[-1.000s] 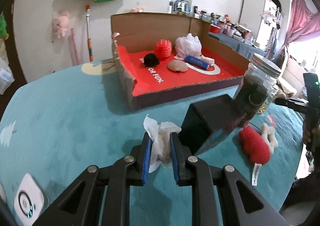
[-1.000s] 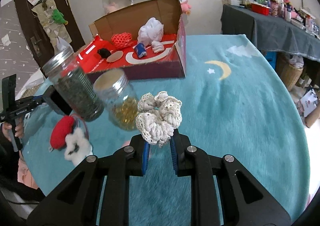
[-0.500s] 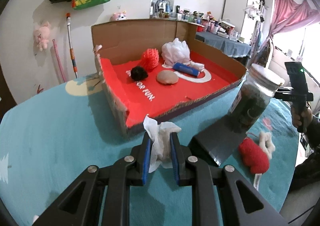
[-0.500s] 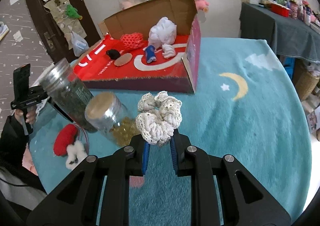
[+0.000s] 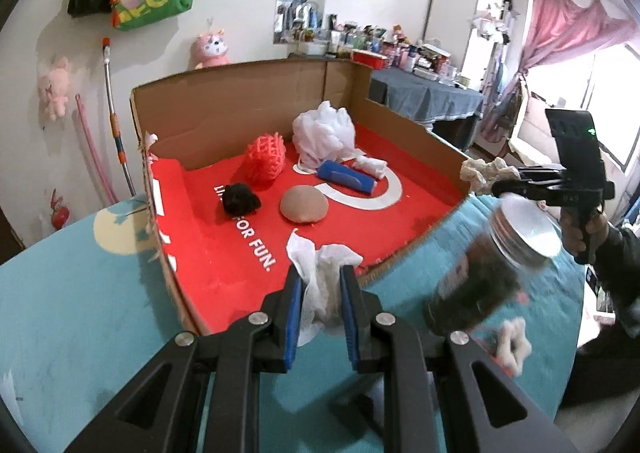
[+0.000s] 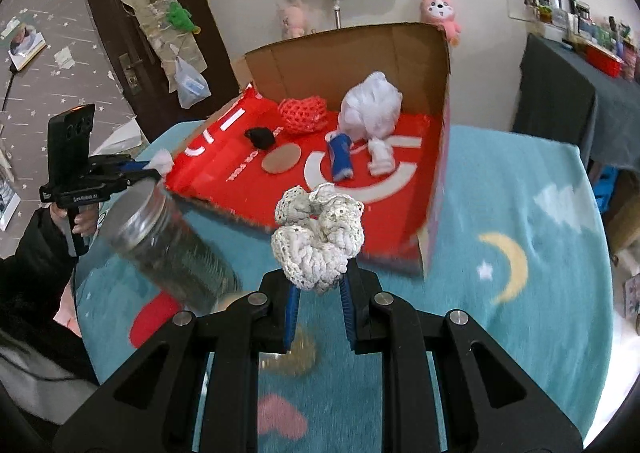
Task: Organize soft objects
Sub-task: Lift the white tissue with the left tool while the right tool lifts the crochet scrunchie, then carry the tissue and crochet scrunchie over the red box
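My left gripper (image 5: pixel 319 273) is shut on a crumpled white tissue (image 5: pixel 320 265), held over the near edge of the cardboard box (image 5: pixel 240 121) with the red floor. My right gripper (image 6: pixel 318 285) is shut on a white crochet scrunchie (image 6: pixel 320 237), just short of the box (image 6: pixel 348 53). Inside lie a white mesh puff (image 5: pixel 324 133), a red net ball (image 5: pixel 266 157), a black pompom (image 5: pixel 240 199), a tan round pad (image 5: pixel 304 209) and a blue roll (image 5: pixel 346 177). Each view shows the other gripper beside the box: the right gripper (image 5: pixel 492 177) and the left gripper (image 6: pixel 156 167).
A glass jar of dark contents (image 5: pixel 480 273) stands on the teal rug right of the box, also seen as the jar (image 6: pixel 172 245). A red plush (image 6: pixel 152 317) and a white knitted piece (image 5: pixel 512 345) lie near it. A second jar (image 6: pixel 288 353) sits under my right gripper.
Both grippers have risen and moved toward the box with their loads. The tissue has gone from over the rug to over the box's near edge. The jars have slid down and aside.
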A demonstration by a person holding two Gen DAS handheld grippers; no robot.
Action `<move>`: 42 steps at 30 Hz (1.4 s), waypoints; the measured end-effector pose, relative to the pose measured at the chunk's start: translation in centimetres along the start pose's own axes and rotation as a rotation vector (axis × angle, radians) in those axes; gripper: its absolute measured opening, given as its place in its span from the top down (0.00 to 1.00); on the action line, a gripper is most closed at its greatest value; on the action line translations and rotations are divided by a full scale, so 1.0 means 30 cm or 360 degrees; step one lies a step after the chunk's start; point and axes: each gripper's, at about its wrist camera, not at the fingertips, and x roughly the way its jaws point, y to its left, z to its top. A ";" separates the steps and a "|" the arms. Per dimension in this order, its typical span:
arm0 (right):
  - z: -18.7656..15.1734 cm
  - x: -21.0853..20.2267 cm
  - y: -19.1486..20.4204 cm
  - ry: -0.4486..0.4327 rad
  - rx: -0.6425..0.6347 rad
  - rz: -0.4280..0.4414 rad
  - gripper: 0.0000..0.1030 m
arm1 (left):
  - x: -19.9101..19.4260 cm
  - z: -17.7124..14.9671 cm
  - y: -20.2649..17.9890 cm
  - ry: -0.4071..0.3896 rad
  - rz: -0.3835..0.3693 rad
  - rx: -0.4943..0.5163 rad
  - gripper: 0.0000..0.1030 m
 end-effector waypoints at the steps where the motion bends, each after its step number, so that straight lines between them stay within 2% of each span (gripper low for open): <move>1: 0.016 0.012 0.002 0.0007 0.0004 -0.0007 0.83 | 0.021 0.016 0.007 0.0026 0.0010 -0.0035 0.81; 6: 0.103 0.123 0.026 0.0139 -0.0015 -0.0190 0.83 | 0.130 0.068 0.038 0.0183 0.0074 -0.0163 0.81; 11: 0.149 0.254 0.052 0.0325 -0.0072 -0.0363 0.83 | 0.221 0.094 0.050 0.0311 0.0198 -0.0219 0.81; 13: 0.158 0.290 0.047 0.0375 -0.0067 -0.0412 0.82 | 0.249 0.100 0.058 0.0353 0.0213 -0.0236 0.81; 16: 0.175 0.327 0.034 0.0422 -0.0061 -0.0463 0.82 | 0.285 0.110 0.065 0.0390 0.0284 -0.0223 0.81; 26: 0.185 0.412 0.028 0.0561 -0.0152 -0.0608 0.81 | 0.359 0.111 0.087 0.0474 0.0374 -0.0224 0.80; 31: 0.187 0.416 0.031 0.0571 -0.0169 -0.0652 0.78 | 0.361 0.106 0.086 0.0476 0.0399 -0.0215 0.72; 33: 0.191 0.422 0.033 0.0574 -0.0179 -0.0662 0.77 | 0.361 0.103 0.085 0.0472 0.0403 -0.0212 0.66; 42: 0.191 0.408 0.037 0.0572 -0.0138 -0.0624 0.74 | 0.331 0.101 0.079 0.0426 0.0397 -0.0201 0.46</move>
